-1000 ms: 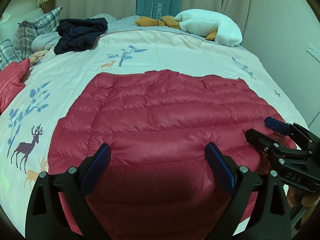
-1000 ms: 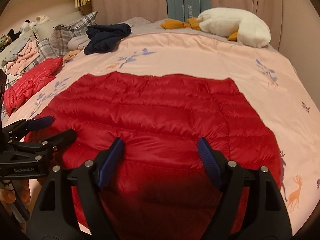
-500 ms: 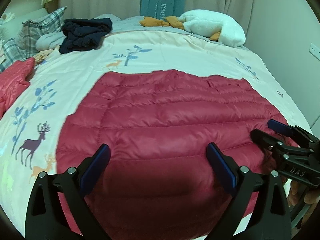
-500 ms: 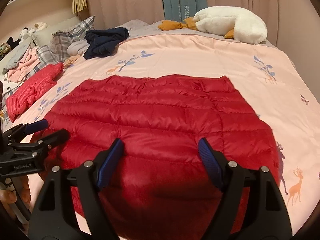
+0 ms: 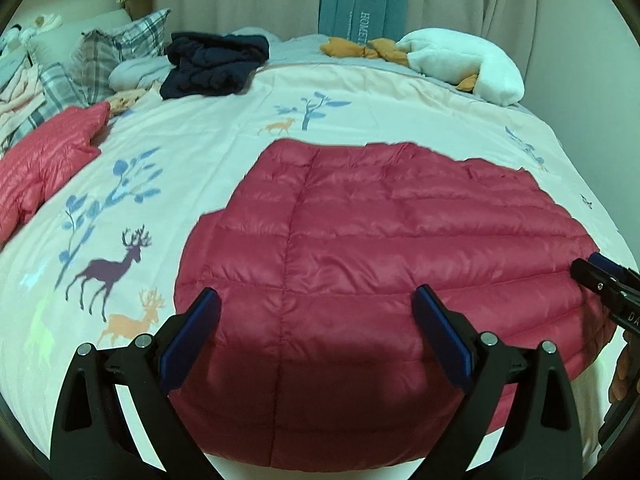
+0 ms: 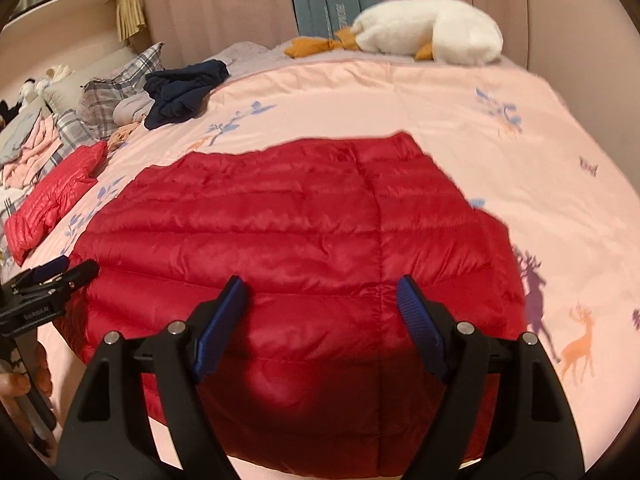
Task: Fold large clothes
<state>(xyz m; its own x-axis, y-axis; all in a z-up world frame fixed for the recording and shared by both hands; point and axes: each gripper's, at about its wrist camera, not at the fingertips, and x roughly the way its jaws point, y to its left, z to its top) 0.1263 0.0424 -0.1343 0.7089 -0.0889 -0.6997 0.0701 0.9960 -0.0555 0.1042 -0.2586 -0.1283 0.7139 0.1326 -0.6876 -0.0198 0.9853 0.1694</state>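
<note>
- Red jacket (image 5: pixel 392 248) lies flat on the bed (image 5: pixel 224 136), quilted side up, its near hem at the bed's front edge
- Left gripper (image 5: pixel 316 336) hangs over the jacket's near left part, jaws wide apart, nothing between them
- Right gripper (image 6: pixel 320 316) hangs over the near right part, jaws likewise apart and empty
- No containers show
- A second red garment (image 5: pixel 44 164) is cut off at the left rim
- Dark clothes (image 5: pixel 216 60), plaid pillows (image 5: pixel 116 60) and a plush goose (image 6: pixel 432 28) lie at the far side
- The right view is blurred; the jacket's near hem is hidden behind the gripper bodies
</note>
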